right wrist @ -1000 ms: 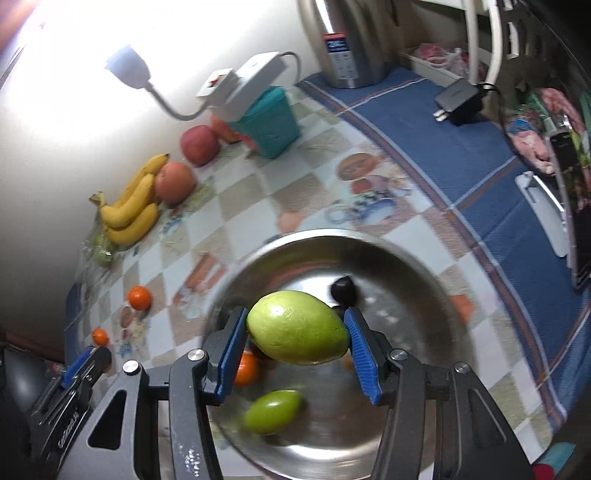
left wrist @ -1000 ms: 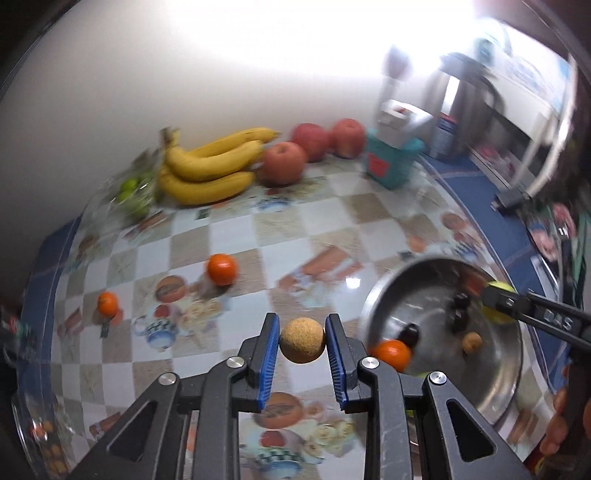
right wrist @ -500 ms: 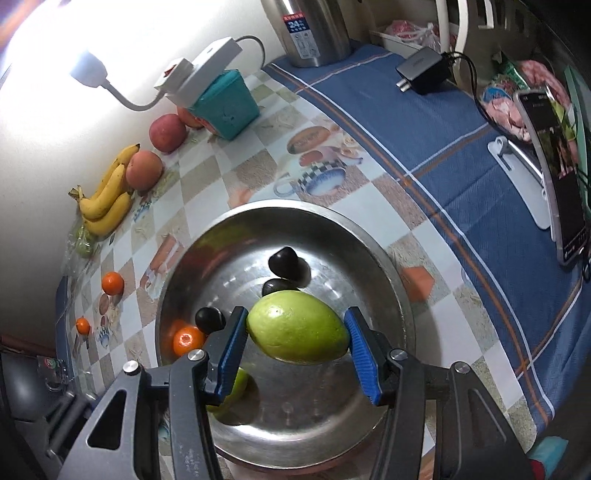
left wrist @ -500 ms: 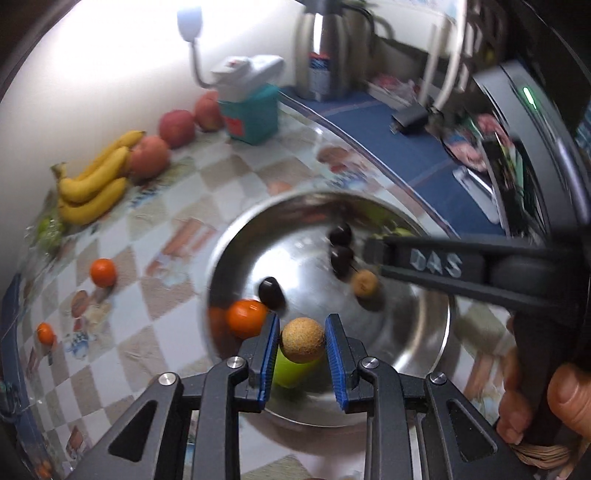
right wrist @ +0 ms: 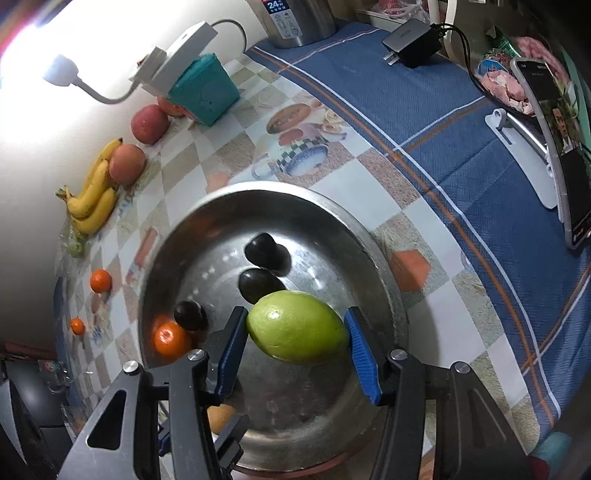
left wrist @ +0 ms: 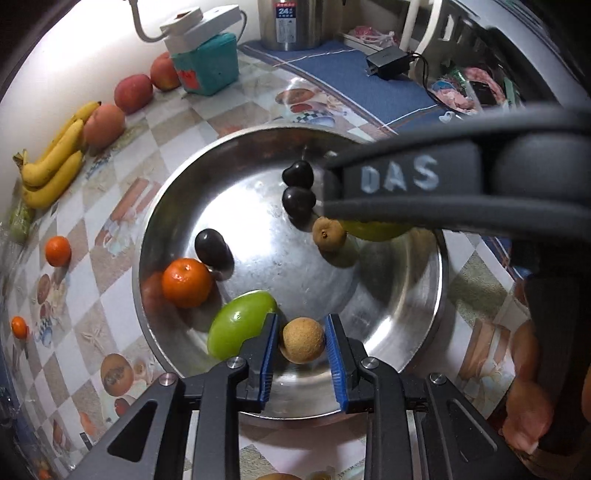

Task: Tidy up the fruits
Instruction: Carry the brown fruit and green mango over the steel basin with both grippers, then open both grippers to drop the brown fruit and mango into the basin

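Observation:
A steel bowl (left wrist: pixel 406 339) (right wrist: pixel 384 273) holds an orange (left wrist: pixel 186 282), three dark plums (left wrist: pixel 212 247), a small brown fruit (left wrist: pixel 328 233) and a green fruit (left wrist: pixel 240 323). My left gripper (left wrist: pixel 301 339) is shut on a round tan fruit (left wrist: pixel 303 339) just above the bowl's near rim. My right gripper (right wrist: pixel 295 332) is shut on a large green mango (right wrist: pixel 297 326) over the bowl's middle; it crosses the left wrist view (left wrist: pixel 406 184) from the right.
Bananas (left wrist: pixel 55 162), apples (left wrist: pixel 133 92) and a teal box (left wrist: pixel 207 62) line the wall. Two small oranges (left wrist: pixel 57 251) lie on the checked cloth left of the bowl. A thermos (right wrist: pixel 295 18), a charger (right wrist: pixel 412 42) and a phone on a stand (right wrist: pixel 550 122) stand on the blue cloth.
My left gripper has swung right from the tabletop to over the bowl, carrying the tan fruit. My right gripper has moved lower over the bowl with the mango.

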### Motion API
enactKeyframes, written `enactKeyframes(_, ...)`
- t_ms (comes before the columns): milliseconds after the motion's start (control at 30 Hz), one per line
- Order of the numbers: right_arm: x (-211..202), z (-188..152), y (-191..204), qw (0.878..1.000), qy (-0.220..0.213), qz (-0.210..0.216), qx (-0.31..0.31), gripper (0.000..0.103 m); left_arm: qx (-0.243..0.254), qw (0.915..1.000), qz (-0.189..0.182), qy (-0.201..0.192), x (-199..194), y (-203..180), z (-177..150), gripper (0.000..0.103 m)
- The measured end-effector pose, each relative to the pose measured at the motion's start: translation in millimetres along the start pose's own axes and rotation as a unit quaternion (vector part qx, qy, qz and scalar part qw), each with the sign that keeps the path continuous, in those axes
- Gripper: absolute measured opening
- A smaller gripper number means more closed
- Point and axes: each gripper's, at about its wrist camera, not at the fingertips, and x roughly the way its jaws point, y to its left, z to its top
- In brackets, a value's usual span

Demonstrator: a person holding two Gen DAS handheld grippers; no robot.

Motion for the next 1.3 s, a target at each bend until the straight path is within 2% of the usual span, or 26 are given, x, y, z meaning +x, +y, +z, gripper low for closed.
enactKeyframes(867, 13.6, -14.7, 3.6, 0.999, 0.044, 0.013, -0.015, 0.056, -0.047, 0.9972, -0.051, 0.028, 19.3, 16.0, 3.1, 0.028)
enactKeyframes(1300, 13.2, -13.0, 6.3, 0.999, 0.044, 0.023, -0.013, 0.056, -0.055, 0.9969, -0.044, 0.036, 18.8, 19.8, 2.0, 0.029)
